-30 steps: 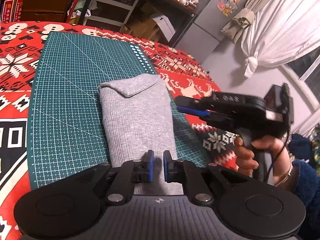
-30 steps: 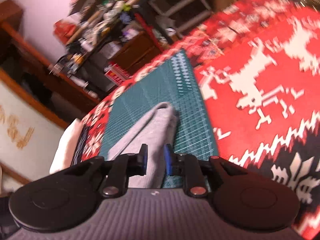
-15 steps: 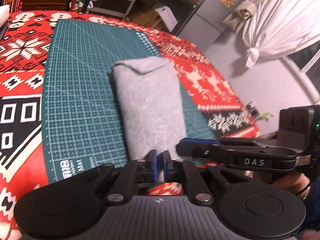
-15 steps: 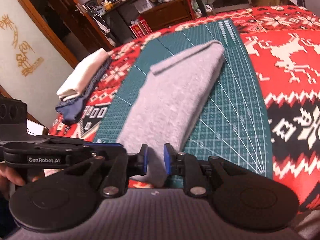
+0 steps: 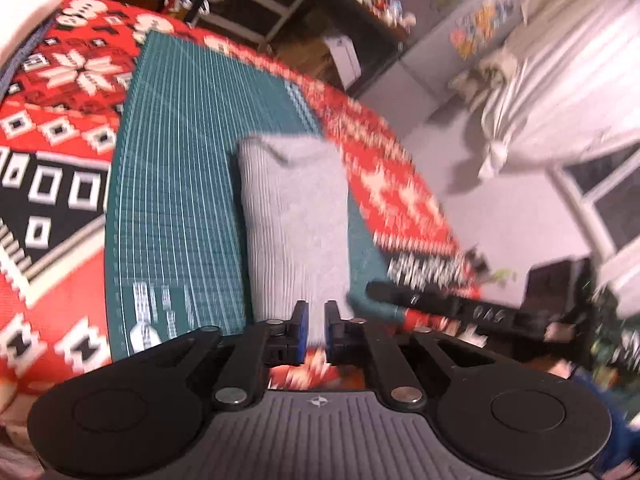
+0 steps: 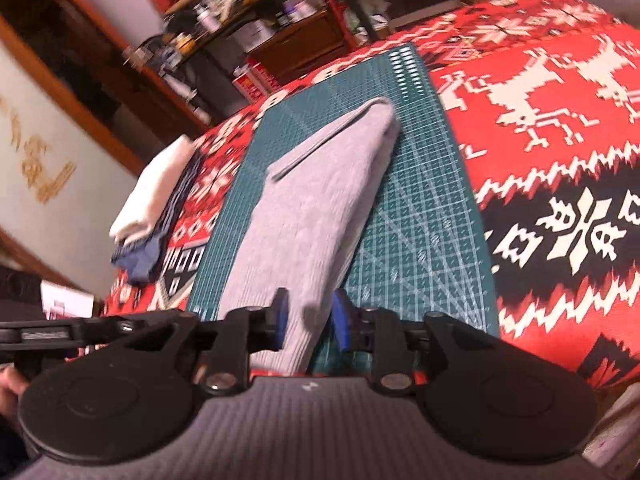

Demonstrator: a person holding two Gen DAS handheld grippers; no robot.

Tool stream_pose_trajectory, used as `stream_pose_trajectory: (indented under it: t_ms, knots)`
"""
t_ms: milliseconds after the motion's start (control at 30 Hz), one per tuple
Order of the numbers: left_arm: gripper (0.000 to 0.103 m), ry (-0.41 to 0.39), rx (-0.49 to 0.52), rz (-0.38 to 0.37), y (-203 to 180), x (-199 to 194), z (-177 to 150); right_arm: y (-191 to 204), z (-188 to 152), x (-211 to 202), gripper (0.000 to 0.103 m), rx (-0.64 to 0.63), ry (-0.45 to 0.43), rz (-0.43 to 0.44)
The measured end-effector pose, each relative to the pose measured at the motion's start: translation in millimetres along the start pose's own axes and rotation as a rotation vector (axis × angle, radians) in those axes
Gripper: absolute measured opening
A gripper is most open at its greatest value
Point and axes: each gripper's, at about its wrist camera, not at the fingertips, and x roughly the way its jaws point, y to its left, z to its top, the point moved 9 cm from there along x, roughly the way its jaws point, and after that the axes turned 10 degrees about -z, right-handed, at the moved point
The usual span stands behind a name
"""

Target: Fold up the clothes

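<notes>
Widened since before, right gripper point(image 6: 307, 316) straddles the grey garment's point(image 6: 316, 216) near end.

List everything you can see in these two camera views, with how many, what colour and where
Folded garment: one, grey, lying lengthwise on the cutting mat, its near end between both grippers' fingers.
Cutting mat: one, dark green with a white grid, on the blanket.
Patterned blanket: one, red, white and black, covering the surface.
Stack of folded clothes: one stack, cream on top of blue, on the blanket to the left of the mat.
Curtain: one, white, tied, by the window.
Shelves and clutter: several, blurred, in the background.
Left gripper: one, black with blue pads, at the garment's near end.
Right gripper: one, black with blue pads, jaws parted around the garment's near corner.
</notes>
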Motion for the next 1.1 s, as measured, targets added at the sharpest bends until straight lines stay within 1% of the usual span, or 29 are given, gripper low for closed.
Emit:
stream_pose_trajectory:
  t_ms: [33, 100, 200, 300, 367, 400, 433, 467, 500, 533, 600, 733, 800, 900, 967, 1033, 1100]
  knots:
    - [0.037, -0.017, 0.004, 0.014, 2, 2, 8, -3, 4, 3, 0.035, 0.023, -0.004, 0.0]
    - [0.038, -0.03, 0.006, 0.046, 12, 12, 21, -8, 11, 11, 0.039, 0.069, -0.008, 0.0]
    - [0.038, -0.015, -0.023, 0.066, 27, 32, 30, -14, 18, 22, 0.043, 0.138, 0.0, 0.01]
    - [0.038, -0.001, -0.068, 0.062, 39, 46, 33, -15, 21, 32, 0.042, 0.167, 0.012, 0.026]
    - [0.038, 0.004, -0.085, 0.063, 43, 51, 32, -16, 20, 37, 0.041, 0.164, 0.018, 0.029]
    - [0.038, 0.005, -0.09, 0.06, 44, 53, 31, -16, 19, 39, 0.034, 0.16, 0.021, 0.031]
    - [0.032, 0.008, -0.093, 0.051, 43, 54, 29, -16, 19, 41, 0.021, 0.157, 0.023, 0.032]
    - [0.027, 0.011, -0.096, 0.041, 42, 55, 26, -16, 18, 43, 0.017, 0.153, 0.026, 0.033]
    - [0.026, 0.01, -0.1, 0.04, 43, 55, 25, -16, 17, 46, 0.014, 0.15, 0.028, 0.034]
    - [0.021, 0.011, -0.103, 0.039, 42, 55, 25, -16, 18, 46, 0.011, 0.147, 0.025, 0.035]
    - [0.019, 0.012, -0.108, 0.042, 40, 54, 25, -16, 20, 43, 0.008, 0.138, 0.013, 0.036]
    - [0.017, 0.028, -0.116, 0.034, 29, 57, 18, -18, 24, 33, 0.008, 0.081, -0.011, 0.0]
    - [0.017, 0.039, -0.118, 0.019, 23, 61, 10, -22, 26, 31, 0.008, 0.093, -0.012, -0.001]
    - [0.017, 0.024, -0.108, 0.033, 22, 62, 6, -28, 26, 30, 0.008, 0.118, 0.001, 0.01]
    - [0.017, 0.012, -0.143, 0.024, 26, 62, 7, -30, 25, 29, 0.009, 0.122, 0.003, 0.009]
    - [0.018, -0.002, -0.173, 0.014, 28, 60, 9, -32, 25, 27, 0.018, 0.13, 0.0, 0.007]
    - [0.018, -0.022, -0.178, 0.01, 28, 55, 13, -35, 27, 23, 0.018, 0.151, -0.007, 0.022]
